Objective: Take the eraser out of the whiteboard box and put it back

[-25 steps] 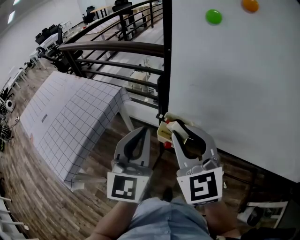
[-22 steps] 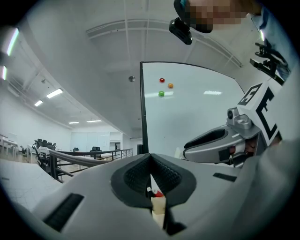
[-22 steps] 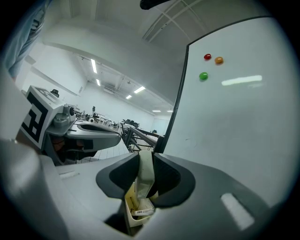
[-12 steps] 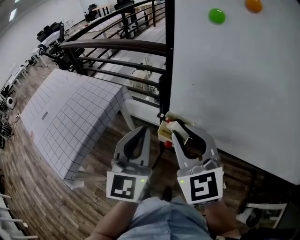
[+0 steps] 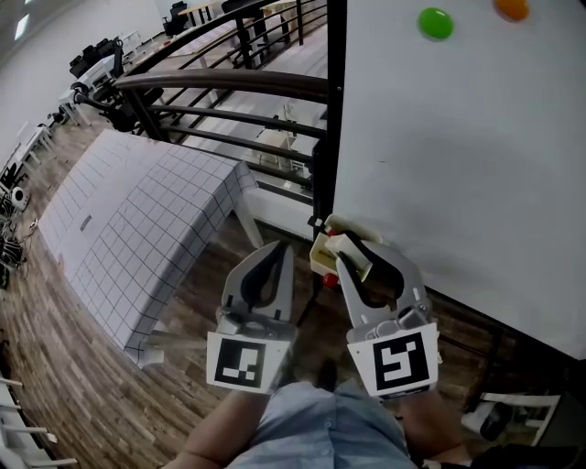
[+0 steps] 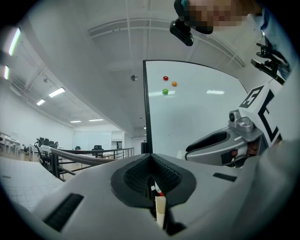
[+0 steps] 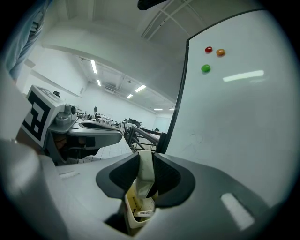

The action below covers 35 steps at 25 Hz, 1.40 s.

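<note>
The eraser [image 7: 144, 172] is cream, the box [image 7: 137, 212] yellowish-white. A green magnet [image 5: 435, 22] and an orange magnet [image 5: 513, 7] sit on the white whiteboard [image 5: 458, 156]. The white tablecloth [image 5: 137, 220] has a black grid.

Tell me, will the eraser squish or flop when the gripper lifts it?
Probably stiff: the eraser looks flat and unbent between the pads of the right gripper. It looks small, so it is likely light. It stands narrow and upright over the box, so it might tip if let go.

view panned slightly, green magnet [image 5: 435, 22] rightward
</note>
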Each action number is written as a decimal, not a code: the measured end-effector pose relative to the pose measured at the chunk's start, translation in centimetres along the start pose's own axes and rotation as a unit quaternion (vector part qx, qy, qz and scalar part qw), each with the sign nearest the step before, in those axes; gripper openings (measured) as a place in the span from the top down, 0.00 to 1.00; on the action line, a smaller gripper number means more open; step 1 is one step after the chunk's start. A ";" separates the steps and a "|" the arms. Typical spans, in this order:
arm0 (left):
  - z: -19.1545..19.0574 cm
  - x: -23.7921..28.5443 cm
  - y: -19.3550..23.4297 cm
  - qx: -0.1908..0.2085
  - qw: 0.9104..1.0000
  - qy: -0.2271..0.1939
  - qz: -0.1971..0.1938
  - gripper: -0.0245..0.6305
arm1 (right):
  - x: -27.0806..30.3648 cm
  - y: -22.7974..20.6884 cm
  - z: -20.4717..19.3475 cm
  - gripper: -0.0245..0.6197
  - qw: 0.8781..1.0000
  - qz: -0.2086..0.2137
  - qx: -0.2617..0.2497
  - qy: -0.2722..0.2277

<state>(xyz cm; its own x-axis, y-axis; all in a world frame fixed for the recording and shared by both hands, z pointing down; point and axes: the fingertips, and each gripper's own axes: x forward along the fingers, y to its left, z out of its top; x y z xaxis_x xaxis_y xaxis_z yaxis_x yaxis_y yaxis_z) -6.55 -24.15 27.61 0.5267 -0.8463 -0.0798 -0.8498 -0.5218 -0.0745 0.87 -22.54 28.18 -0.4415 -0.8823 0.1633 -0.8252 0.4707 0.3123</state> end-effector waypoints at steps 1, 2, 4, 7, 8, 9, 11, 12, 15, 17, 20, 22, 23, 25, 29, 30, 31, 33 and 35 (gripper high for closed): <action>-0.1 0.0 0.1 -0.001 1.000 0.001 0.000 0.96 | 0.1 0.1 -0.1 0.81 1.000 0.002 0.001 0.002; -0.1 0.1 0.2 -0.003 1.000 0.001 0.000 0.96 | 0.2 0.1 -0.3 0.81 1.000 0.003 0.002 0.005; -0.1 0.2 0.3 -0.004 1.000 0.001 0.000 0.96 | 0.5 0.3 -0.7 0.81 1.000 0.006 0.004 0.011; -0.3 0.3 0.5 -0.003 1.000 0.002 -0.001 0.96 | 1.0 0.5 -1.4 0.81 1.000 0.011 0.008 0.020; -0.4 0.3 0.6 -0.004 1.000 0.003 -0.001 0.96 | 1.1 0.6 -1.6 0.81 1.000 0.012 0.010 0.023; -0.4 0.3 0.7 -0.004 1.000 0.003 -0.001 0.96 | 1.3 0.7 -1.9 0.81 0.999 0.015 0.011 0.027; -0.5 0.4 0.9 -0.005 1.000 0.003 -0.001 0.96 | 1.7 0.9 -2.3 0.81 0.999 0.019 0.011 0.034; -0.5 0.5 0.9 -0.005 1.000 0.003 -0.002 0.96 | 1.8 1.0 -2.6 0.81 0.999 0.020 0.012 0.037; -0.8 0.6 1.2 -0.007 1.000 0.007 -0.003 0.96 | 2.3 1.2 -3.3 0.81 0.998 0.022 0.018 0.049; -1.1 0.8 1.4 -0.009 1.000 0.011 -0.004 0.96 | 2.7 1.2 -3.9 0.81 0.998 0.022 0.022 0.058; -1.4 1.2 1.7 -0.013 1.000 0.014 -0.004 0.96 | 3.4 1.3 -4.7 0.81 0.997 0.026 0.026 0.069; -1.8 1.6 2.0 -0.015 1.000 0.017 -0.005 0.96 | 3.9 1.3 -5.3 0.81 0.996 0.029 0.029 0.076; -2.0 1.8 2.1 -0.017 1.000 0.019 -0.006 0.96 | 4.2 1.4 -5.6 0.81 0.996 0.031 0.030 0.080; -2.3 2.1 2.4 -0.019 1.000 0.022 -0.008 0.96 | 4.6 1.5 -6.2 0.81 0.995 0.034 0.033 0.088; -3.0 2.6 2.9 -0.022 0.999 0.030 -0.011 0.96 | 5.3 1.8 -7.3 0.81 0.993 0.040 0.041 0.105; -3.1 2.8 3.0 -0.022 0.999 0.032 -0.011 0.96 | 5.6 1.8 -7.6 0.81 0.992 0.041 0.044 0.109; -3.3 3.0 3.2 -0.023 0.999 0.033 -0.012 0.96 | 5.8 1.9 -7.9 0.81 0.992 0.041 0.047 0.113; -3.5 3.4 3.4 -0.023 0.999 0.035 -0.013 0.96 | 6.2 2.0 -8.5 0.81 0.990 0.043 0.052 0.121; -3.7 3.7 3.5 -0.024 0.999 0.037 -0.016 0.96 | 6.6 2.0 -9.1 0.81 0.989 0.045 0.057 0.130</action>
<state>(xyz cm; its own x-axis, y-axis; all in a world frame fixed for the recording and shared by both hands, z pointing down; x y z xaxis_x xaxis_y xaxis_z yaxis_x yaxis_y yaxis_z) -7.61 -29.51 30.71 0.5513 -0.8343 -0.0053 -0.8341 -0.5510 -0.0280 -0.51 -27.42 38.40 -0.4222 -0.8009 0.4246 -0.8278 0.5316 0.1796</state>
